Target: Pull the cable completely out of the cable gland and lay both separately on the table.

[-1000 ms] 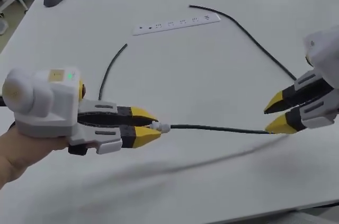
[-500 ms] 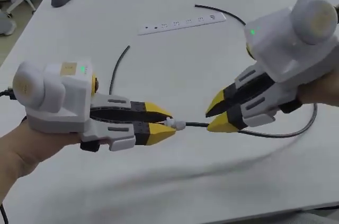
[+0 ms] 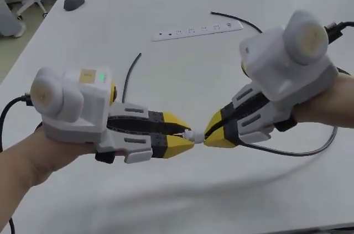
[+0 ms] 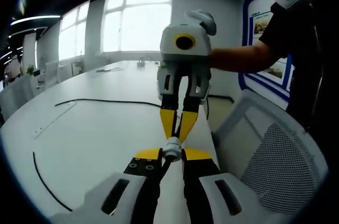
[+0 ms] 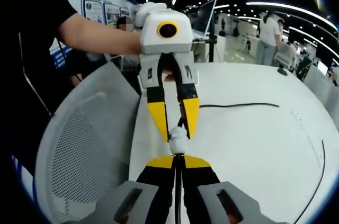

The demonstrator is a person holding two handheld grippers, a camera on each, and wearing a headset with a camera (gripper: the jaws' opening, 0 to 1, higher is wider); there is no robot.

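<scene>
At the small white plastic cable gland, grippers meet tip to tip.
Left of the gland the left gripper clamps it; right of it the right gripper pinches the thin black cable. Best pulled straight apart; open white table lies right of the gland, its edge close below.

Bright, even light on the white counter; soft blurred shadows at its near edge; windows beyond it glare.
</scene>
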